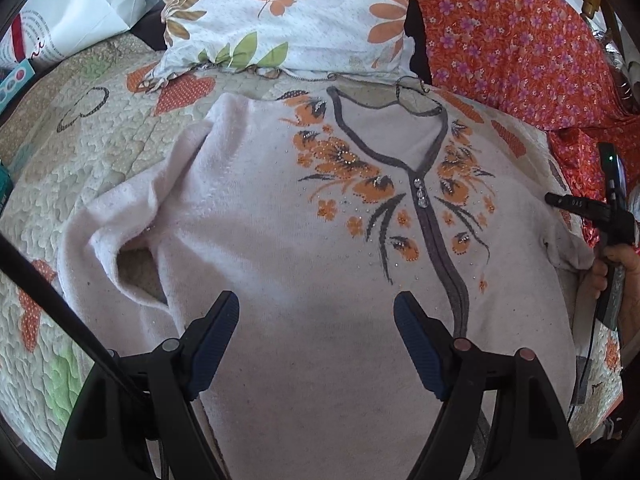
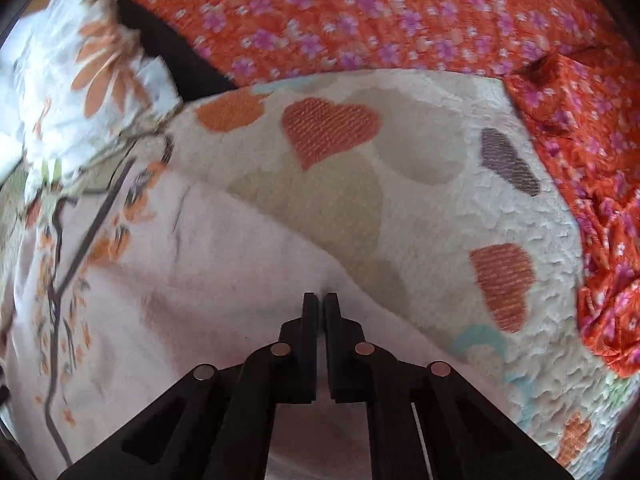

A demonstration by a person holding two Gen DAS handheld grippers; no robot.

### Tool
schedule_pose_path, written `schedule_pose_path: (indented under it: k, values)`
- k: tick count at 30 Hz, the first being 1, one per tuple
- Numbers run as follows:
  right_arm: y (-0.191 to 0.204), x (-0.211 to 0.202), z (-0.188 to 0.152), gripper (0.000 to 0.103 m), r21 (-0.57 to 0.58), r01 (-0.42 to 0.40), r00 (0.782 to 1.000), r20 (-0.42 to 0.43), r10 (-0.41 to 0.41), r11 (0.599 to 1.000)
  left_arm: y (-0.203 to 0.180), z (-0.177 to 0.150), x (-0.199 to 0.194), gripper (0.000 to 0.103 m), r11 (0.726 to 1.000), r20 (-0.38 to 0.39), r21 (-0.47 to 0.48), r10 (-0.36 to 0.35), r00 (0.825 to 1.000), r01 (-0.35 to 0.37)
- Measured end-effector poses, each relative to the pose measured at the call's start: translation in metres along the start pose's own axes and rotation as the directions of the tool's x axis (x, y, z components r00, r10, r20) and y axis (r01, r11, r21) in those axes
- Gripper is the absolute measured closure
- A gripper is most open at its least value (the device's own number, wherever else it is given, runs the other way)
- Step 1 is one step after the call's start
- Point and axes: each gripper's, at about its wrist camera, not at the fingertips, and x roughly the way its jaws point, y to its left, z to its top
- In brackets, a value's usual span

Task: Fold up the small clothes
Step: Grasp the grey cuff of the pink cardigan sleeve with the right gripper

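Ahead of left claw: pale pink knit top with orange flower print point(image 1: 280, 220), spread flat on quilted heart-patterned bed cover point(image 1: 80, 152).
Left claw point(image 1: 316, 312): spread, hovering above the hem, holding nothing.
At right claw point(image 2: 320, 300): pressed together, pinching the top's side edge point(image 2: 340, 276).
Handling: soft, light, limp; grip edges or shoulders.

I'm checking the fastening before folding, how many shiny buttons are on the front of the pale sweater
3. The buttons sit in a short vertical stack on the gray placket of the sweater, just below the V neckline: top, middle, bottom. None visible lower down.
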Motion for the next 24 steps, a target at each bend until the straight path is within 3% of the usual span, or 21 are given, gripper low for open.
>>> schedule_pose_path:
  k: [5,8,10,13,16,17,18,24]
  values:
    - [-0.017,0.001,0.014,0.102,0.019,0.141,0.99,0.006,-0.141,0.99,-0.002,0.003,0.003,0.024,1.0,0.009,-0.024,-0.015,1.0,0.016]
    - [-0.022,0.007,0.023,0.103,0.022,0.299,0.954,-0.004,-0.299,0.954,-0.002,0.005,0.004,0.024,0.999,0.014,-0.034,-0.028,1.0,0.028]
    - [-0.041,-0.002,0.019,0.103,0.093,0.211,0.977,-0.011,-0.211,0.973,-0.001,0.005,0.002,0.024,0.998,0.018,-0.042,-0.034,0.999,0.035]
    - [-0.062,-0.04,0.0,0.1,0.152,0.096,0.995,0.019,-0.1,0.984,0.005,0.005,-0.004,0.024,0.998,0.038,-0.051,-0.039,0.999,0.041]
    - [-0.065,-0.082,-0.045,0.074,0.171,-0.009,1.0,0.007,0.008,0.985,0.016,0.003,-0.011,0.024,0.995,0.051,-0.078,-0.053,0.997,0.057]
    - [-0.068,-0.094,-0.062,0.062,0.176,-0.023,1.0,0.0,0.024,0.984,0.02,0.002,-0.014,0.024,0.994,0.051,-0.084,-0.061,0.997,0.065]
    - [-0.073,-0.11,-0.09,0.058,0.173,-0.036,0.999,-0.011,0.038,0.984,0.024,0.0,-0.017,0.024,0.993,0.054,-0.095,-0.071,0.996,0.076]
    - [-0.072,-0.159,-0.198,0.053,0.061,-0.067,0.995,-0.067,0.071,0.996,0.044,-0.011,-0.032,0.024,0.986,0.064,-0.135,-0.085,0.994,0.093]
